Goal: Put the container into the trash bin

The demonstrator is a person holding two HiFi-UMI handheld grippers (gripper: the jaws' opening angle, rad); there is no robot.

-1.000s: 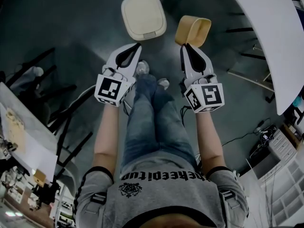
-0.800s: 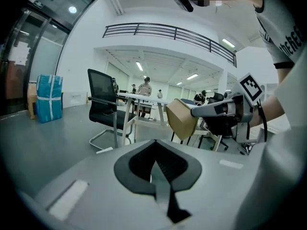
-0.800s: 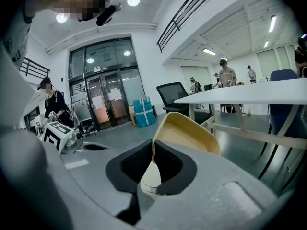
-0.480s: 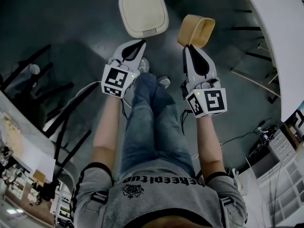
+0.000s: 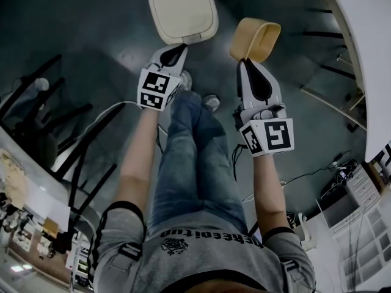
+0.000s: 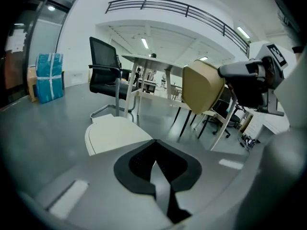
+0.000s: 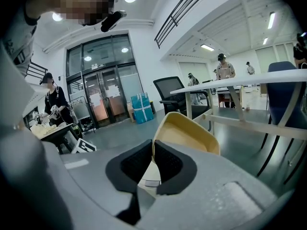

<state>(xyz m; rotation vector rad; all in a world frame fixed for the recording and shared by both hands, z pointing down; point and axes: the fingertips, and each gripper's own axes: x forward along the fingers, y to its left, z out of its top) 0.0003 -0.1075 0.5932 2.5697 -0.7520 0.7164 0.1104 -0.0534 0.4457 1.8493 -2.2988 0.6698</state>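
The container (image 5: 255, 38), a tan open tub, is held up off the floor (image 5: 91, 29) by the right gripper (image 5: 245, 60). That gripper's jaws are drawn in narrow, with one side wall of the tub pinched between them and the tub's open mouth turned up toward the person.

The trash bin (image 5: 182, 11) stands on the floor directly ahead of the left gripper (image 5: 176, 49), and ahead and to the left of the right gripper. Its cream lid (image 6: 112, 134) is seen lying down flat, so the bin is taken to be closed. The left gripper's jaws are pressed together with nothing between them, and their tip is placed at the near edge of the lid. Whether the lid is actually touched cannot be told.

The carry to the bin is judged to be nearly done, and the step in hand appears to be the opening of the lid. For the next move, the lid would need to be pushed or tipped up by the left gripper and kept open. The container would then need to be swung left from the right gripper's present line, brought over the opening, and let go only once it is above the gap.
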